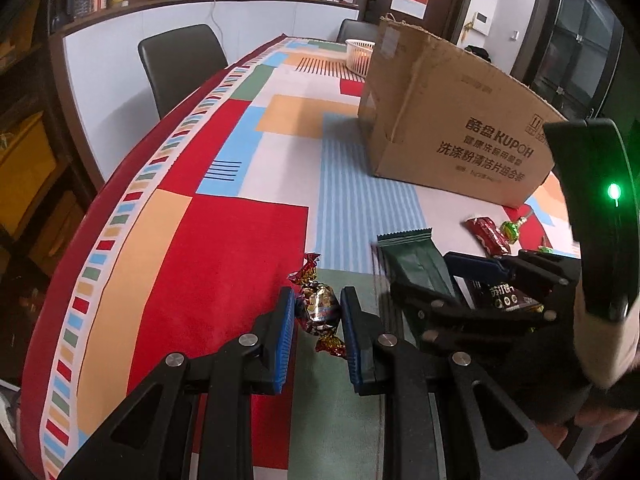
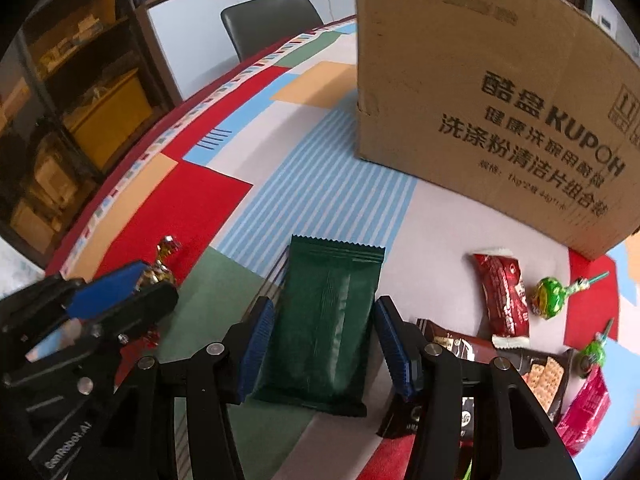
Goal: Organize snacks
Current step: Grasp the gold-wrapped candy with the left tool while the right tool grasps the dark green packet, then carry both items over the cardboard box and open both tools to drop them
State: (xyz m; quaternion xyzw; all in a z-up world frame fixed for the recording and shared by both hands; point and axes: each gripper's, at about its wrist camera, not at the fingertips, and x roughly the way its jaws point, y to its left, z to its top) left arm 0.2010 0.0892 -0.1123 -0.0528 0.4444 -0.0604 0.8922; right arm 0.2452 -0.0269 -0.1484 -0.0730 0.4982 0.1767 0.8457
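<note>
A gold-and-red foil candy sits between the blue pads of my left gripper, which is shut on it just above the patterned tablecloth. From the right wrist the same left gripper shows at the left with the candy in it. My right gripper is shut on the long sides of a dark green snack packet. In the left wrist view that right gripper holds the green packet close beside the left one.
A tall cardboard box stands behind the snacks. Right of my right gripper lie a red packet, two green lollipops, a dark cracker pack and a pink packet. A white basket stands at the far end.
</note>
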